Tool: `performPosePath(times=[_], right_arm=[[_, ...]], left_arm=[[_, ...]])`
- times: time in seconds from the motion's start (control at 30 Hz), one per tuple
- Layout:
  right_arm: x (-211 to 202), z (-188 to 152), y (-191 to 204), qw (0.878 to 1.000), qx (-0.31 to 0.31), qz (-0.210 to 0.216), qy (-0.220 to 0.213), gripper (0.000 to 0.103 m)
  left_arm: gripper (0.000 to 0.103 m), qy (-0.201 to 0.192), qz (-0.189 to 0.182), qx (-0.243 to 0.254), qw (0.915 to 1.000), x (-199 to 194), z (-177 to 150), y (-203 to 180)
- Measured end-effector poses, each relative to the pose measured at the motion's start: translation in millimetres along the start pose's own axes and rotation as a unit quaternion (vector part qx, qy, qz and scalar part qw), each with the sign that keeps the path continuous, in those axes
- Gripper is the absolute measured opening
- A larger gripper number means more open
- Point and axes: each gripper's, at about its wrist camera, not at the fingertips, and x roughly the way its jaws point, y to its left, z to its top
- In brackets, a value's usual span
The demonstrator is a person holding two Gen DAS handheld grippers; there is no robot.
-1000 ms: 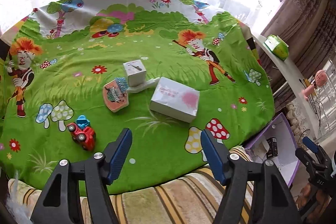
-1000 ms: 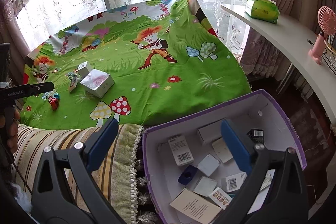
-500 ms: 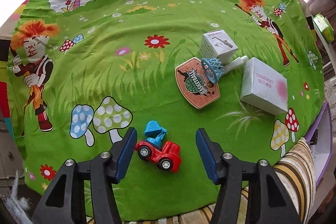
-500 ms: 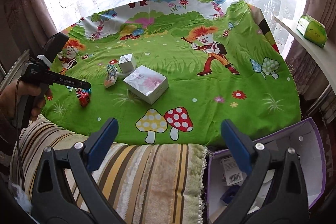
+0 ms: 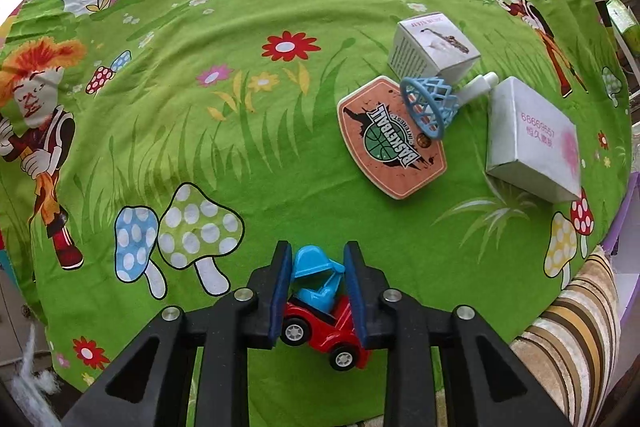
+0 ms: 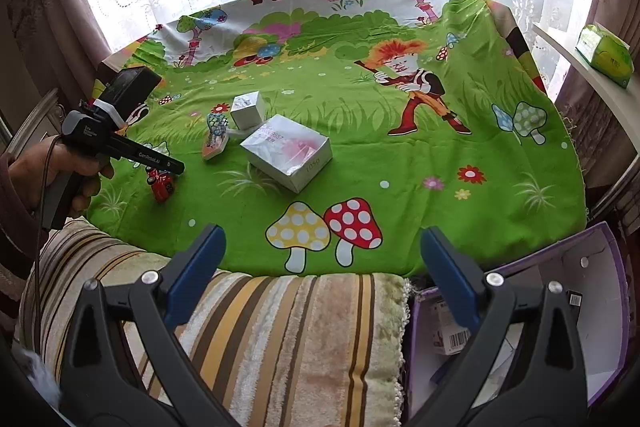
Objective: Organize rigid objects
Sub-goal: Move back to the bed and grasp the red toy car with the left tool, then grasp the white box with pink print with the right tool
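Left gripper (image 5: 316,297) pointing steeply down at the green cartoon sheet (image 5: 248,155), jaws closing around the red toy car (image 5: 320,323). Blue fingers (image 5: 280,291) flanking the car's blue cab, pads at or nearly on its sides; firm pressure not yet certain. Car sitting on its wheels near the front edge of the sheet, probably picked first because nearest that hand and clear of the other items. Seen from the right wrist view too: hand (image 6: 60,175) gripping the tool above the car (image 6: 161,183).

Right gripper (image 6: 320,267) released, fingers (image 6: 196,263) spread wide with nothing between them, hanging over the striped towel (image 6: 288,339) beside the purple box (image 6: 616,307), likely waiting its turn. Box partly filled with small cartons, evidently the collecting place.

Further back on the sheet, well apart from the car: basketball backboard toy (image 5: 394,143) lying flat with its blue hoop raised, small white cube box (image 5: 432,47) touching its far end, flat white carton (image 5: 532,143) just beside. Lift needs a centred squeeze; rounded cab could slip or tip.
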Motion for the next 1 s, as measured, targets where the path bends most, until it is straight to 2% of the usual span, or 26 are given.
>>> performPosePath(times=[0.23,0.43,0.67,1.0], right_arm=[[-2.9,1.3,2.7,1.0,-0.002,0.0,-0.003,0.099],[-1.6,3.8,14.2,1.0,-0.018,0.003,0.002,0.099],[17.0,14.7,26.6,0.999,-0.036,0.003,0.022,0.099],[79.6,49.8,50.5,0.987,-0.149,0.018,0.055,0.1]], left_arm=[[0.027,-0.064,-0.04,-0.03,0.9967,-37.9,-33.0,7.5],[0.027,-0.082,-0.065,-0.058,0.9928,-50.5,-54.9,14.2],[0.027,-0.091,-0.092,-0.092,0.9873,-41.4,-68.5,16.7],[0.027,-0.127,-0.12,-0.09,0.9805,-57.3,-71.3,-2.1]])
